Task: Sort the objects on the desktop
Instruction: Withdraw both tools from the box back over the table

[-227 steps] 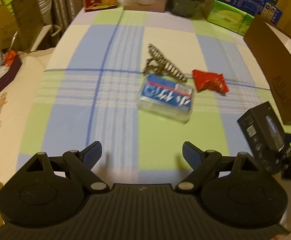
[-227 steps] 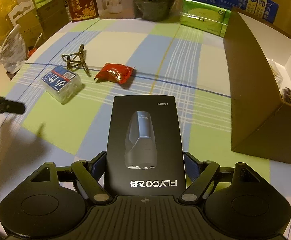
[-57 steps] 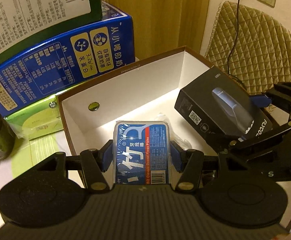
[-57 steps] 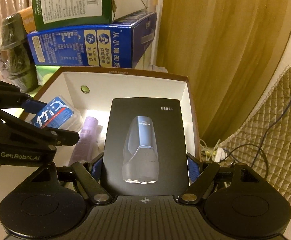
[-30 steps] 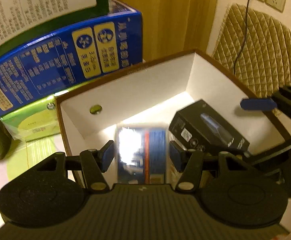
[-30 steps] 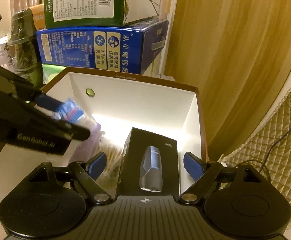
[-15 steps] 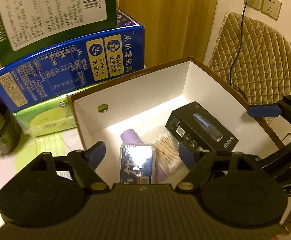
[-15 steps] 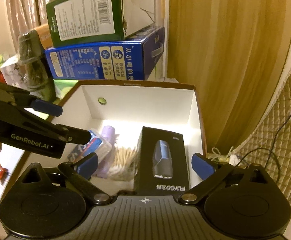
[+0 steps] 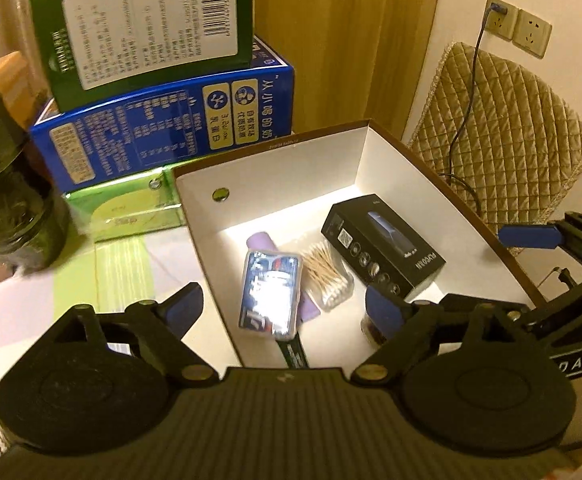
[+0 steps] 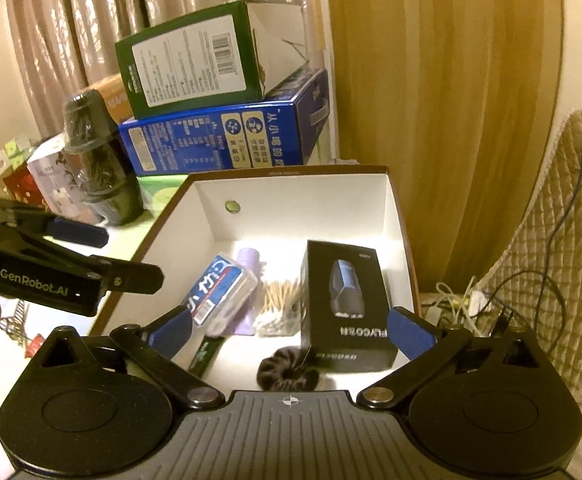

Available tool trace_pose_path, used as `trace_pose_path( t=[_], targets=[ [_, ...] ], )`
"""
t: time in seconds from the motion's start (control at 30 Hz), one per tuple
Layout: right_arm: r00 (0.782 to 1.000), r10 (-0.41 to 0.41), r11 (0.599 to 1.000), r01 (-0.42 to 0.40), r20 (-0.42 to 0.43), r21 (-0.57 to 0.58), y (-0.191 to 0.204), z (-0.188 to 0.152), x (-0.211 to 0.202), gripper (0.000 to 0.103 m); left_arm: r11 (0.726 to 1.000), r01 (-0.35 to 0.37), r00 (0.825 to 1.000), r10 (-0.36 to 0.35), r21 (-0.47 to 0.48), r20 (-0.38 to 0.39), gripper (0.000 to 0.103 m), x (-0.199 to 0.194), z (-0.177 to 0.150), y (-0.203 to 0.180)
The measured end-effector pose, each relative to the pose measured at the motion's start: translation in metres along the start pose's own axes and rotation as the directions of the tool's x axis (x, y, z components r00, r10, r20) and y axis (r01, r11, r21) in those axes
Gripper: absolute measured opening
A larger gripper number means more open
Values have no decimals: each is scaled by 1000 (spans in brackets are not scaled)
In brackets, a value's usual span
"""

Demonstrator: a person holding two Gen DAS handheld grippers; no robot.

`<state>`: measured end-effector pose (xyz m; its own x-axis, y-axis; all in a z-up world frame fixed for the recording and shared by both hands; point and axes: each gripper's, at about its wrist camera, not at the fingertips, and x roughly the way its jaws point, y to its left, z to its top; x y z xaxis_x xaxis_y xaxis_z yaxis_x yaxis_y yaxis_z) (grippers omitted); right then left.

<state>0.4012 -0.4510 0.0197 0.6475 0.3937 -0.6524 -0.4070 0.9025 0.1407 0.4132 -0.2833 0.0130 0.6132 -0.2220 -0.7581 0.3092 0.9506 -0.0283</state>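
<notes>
Left gripper (image 9: 281, 306) released, jaws opening, nothing between pads. Right gripper (image 10: 291, 330) released, jaws opening, empty. Both hang above brown cardboard box with white inside (image 10: 295, 196) on table. Inside box: clear plastic floss-pick case with blue label (image 9: 271, 294) lying on lilac cylinder (image 9: 263, 241); black rectangular shaver carton (image 10: 345, 300) just beside cotton swabs (image 10: 277, 306).
</notes>
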Motion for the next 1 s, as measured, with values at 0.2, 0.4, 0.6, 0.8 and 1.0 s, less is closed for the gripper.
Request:
trace_pose_path(
  t=[0.2,0.4,0.6,0.8,1.0],
  targets=[
    [1000,4,1000,-4,11,17,9,-9,-22,101,1000,-12,1000,12,-15,16,88,-27,-12,-2],
    [1000,2,1000,-3,31,27,18,-16,-41,101,1000,-18,999,18,-7,51,89,-52,-21,-5],
    [999,0,999,-2,43,38,29,-25,-59,101,999,-22,997,23,-24,77,91,-79,-37,-4],
    [999,-1,998,-1,45,56,45,-37,-75,101,998,-30,997,34,-54,72,91,-100,-59,4],
    [999,1,998,-3,36,70,64,-51,-90,101,997,-32,998,36,-70,55,91,-120,-84,13]
  ],
)
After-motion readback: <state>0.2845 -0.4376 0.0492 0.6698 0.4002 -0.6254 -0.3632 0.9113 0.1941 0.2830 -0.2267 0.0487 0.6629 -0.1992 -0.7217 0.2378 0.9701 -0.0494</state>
